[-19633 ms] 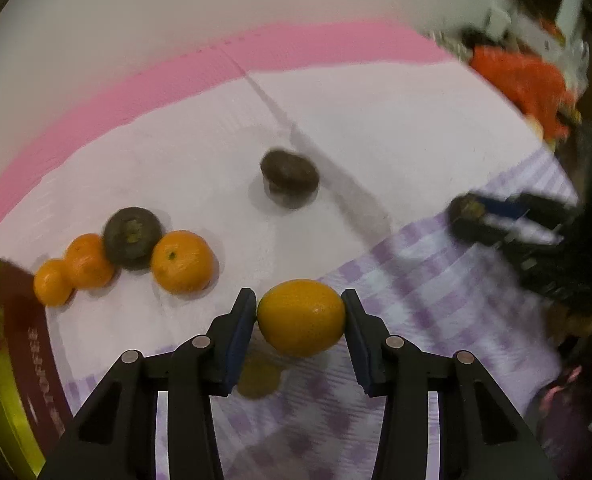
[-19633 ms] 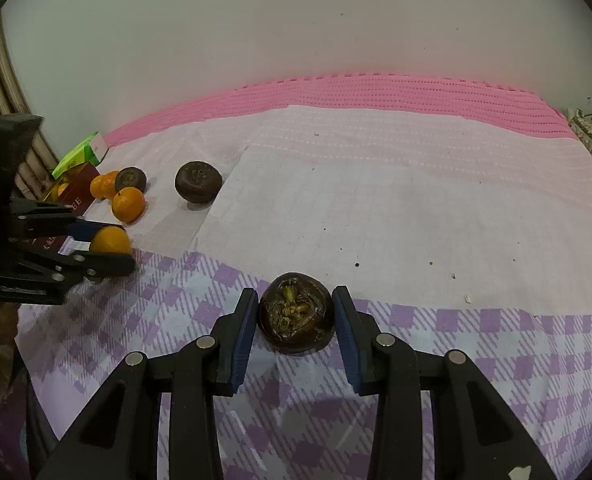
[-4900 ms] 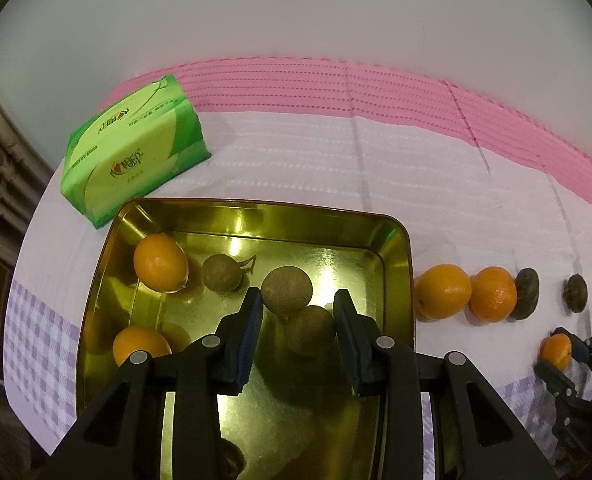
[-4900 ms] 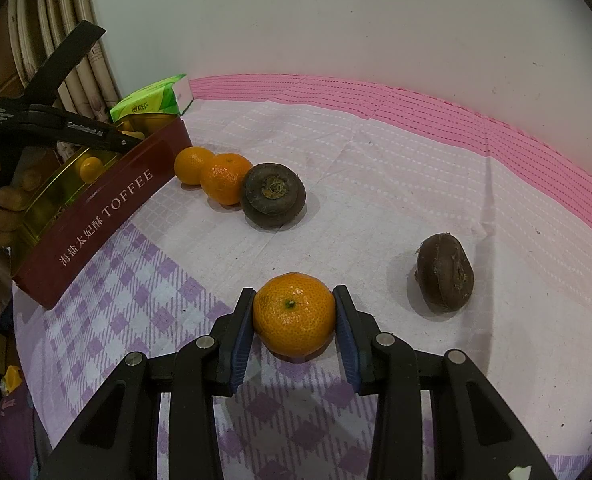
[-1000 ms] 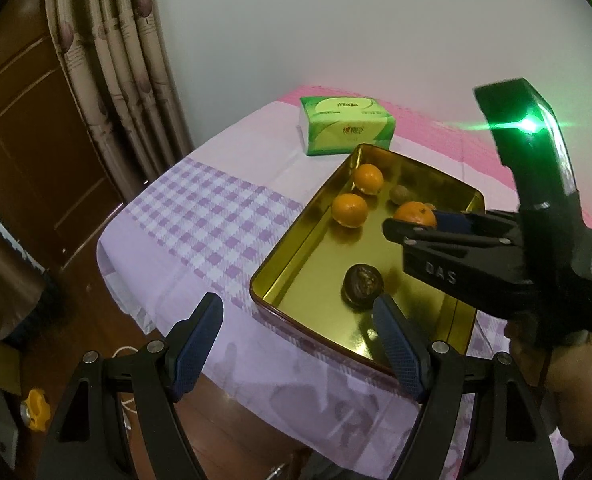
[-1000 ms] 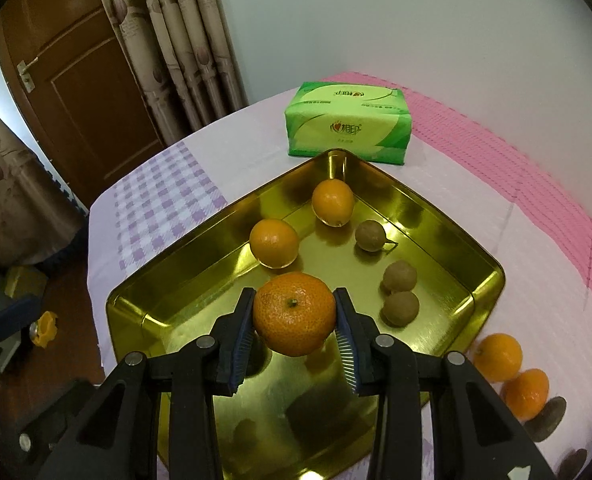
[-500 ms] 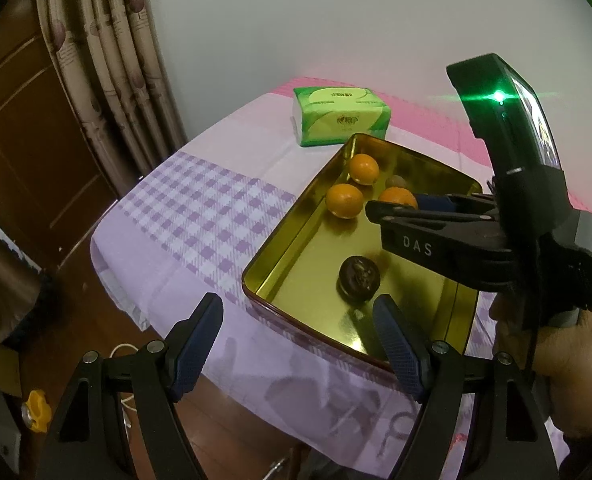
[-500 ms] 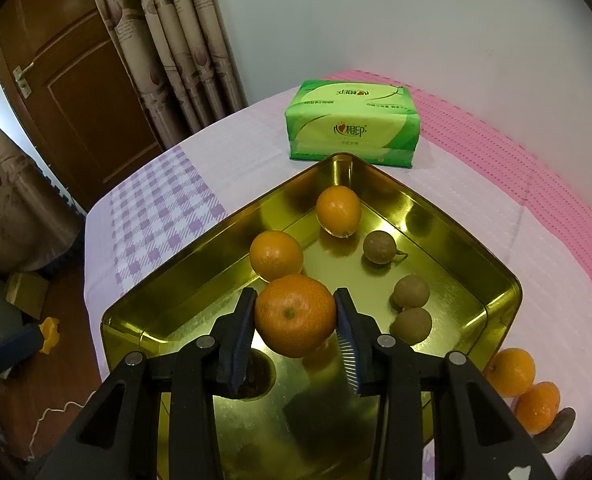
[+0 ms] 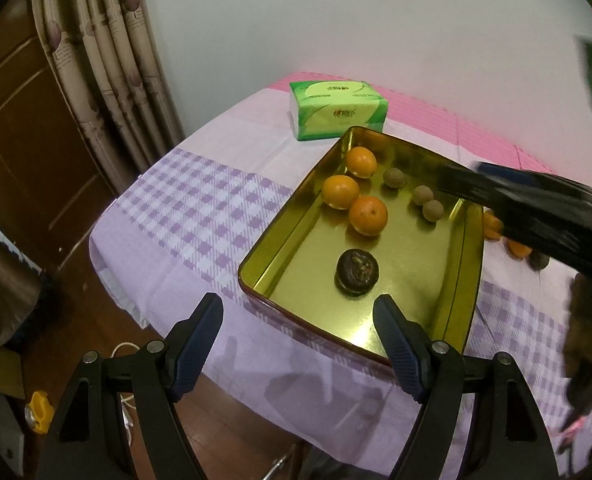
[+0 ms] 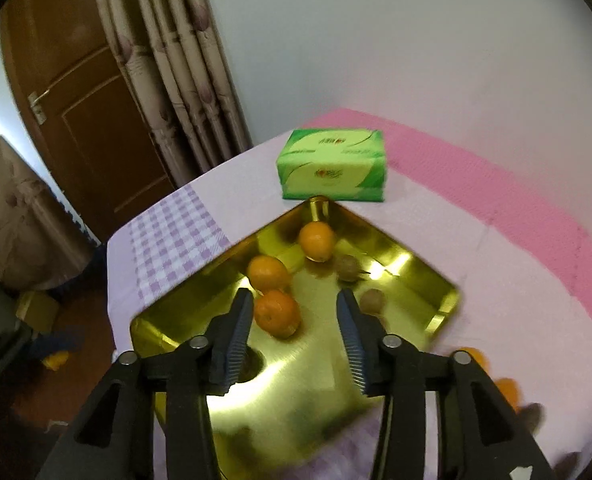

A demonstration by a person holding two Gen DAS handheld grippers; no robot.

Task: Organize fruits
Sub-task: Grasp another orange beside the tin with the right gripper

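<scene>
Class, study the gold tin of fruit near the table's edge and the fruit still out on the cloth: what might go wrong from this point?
1. The gold tin sits close to the table edge; a knock from the left claw might shift it toward the floor.
2. The right claw, jaws just opened and empty, hangs over the released orange, which could roll into the neighbouring orange.
3. Oranges outside the tin are partly hidden behind that claw, so they may be missed.

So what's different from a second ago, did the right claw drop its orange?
Yes. The right claw has just been opening and has let go of the orange, which now sits in the gold tray beside two others. The left claw is still open, empty; the other fruit hasn't moved.
</scene>
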